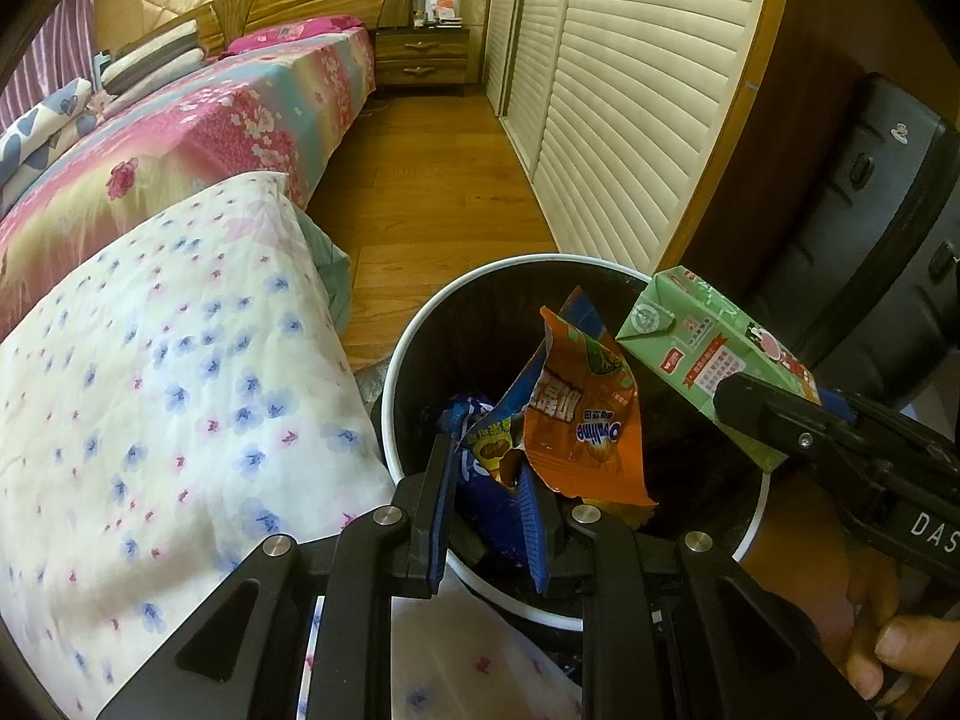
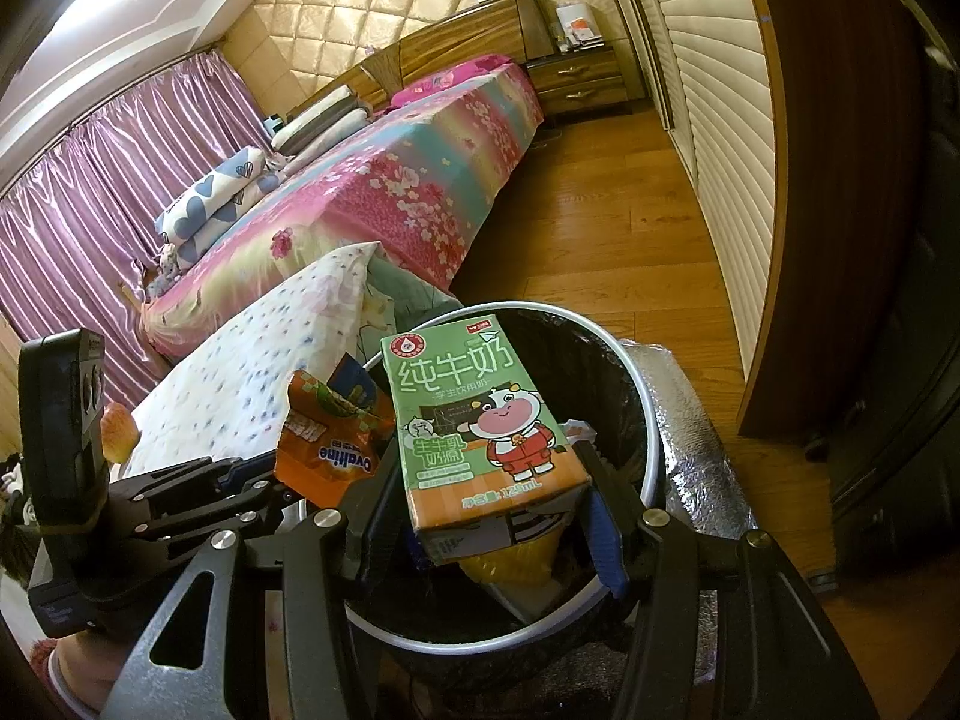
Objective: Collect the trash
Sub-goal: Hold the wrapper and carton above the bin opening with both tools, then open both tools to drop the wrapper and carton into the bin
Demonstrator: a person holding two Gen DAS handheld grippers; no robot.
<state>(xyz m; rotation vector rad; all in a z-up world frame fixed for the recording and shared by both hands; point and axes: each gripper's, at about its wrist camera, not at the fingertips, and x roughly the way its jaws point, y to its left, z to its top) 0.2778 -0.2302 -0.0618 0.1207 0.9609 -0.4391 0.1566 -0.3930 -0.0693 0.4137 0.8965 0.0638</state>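
Note:
A round trash bin point(image 1: 396, 360) with a white rim and black liner stands on the floor beside the bed; it also shows in the right wrist view point(image 2: 645, 396). My left gripper point(image 1: 489, 501) is shut on crumpled snack wrappers point(image 1: 579, 414), orange and blue, held over the bin's mouth; the orange wrapper shows in the right wrist view point(image 2: 327, 450) too. My right gripper point(image 2: 492, 516) is shut on a green milk carton point(image 2: 474, 420), held over the bin; the carton also shows in the left wrist view point(image 1: 708, 354). Some trash lies inside the bin point(image 2: 516, 564).
A white floral quilt point(image 1: 168, 384) lies close left of the bin. A bed with a pink floral cover point(image 1: 210, 120) runs back to a nightstand point(image 1: 420, 57). A louvered wardrobe point(image 1: 630, 108) lines the right. A dark suitcase point(image 1: 864, 228) and a silver foil bag point(image 2: 696, 450) stand near the bin.

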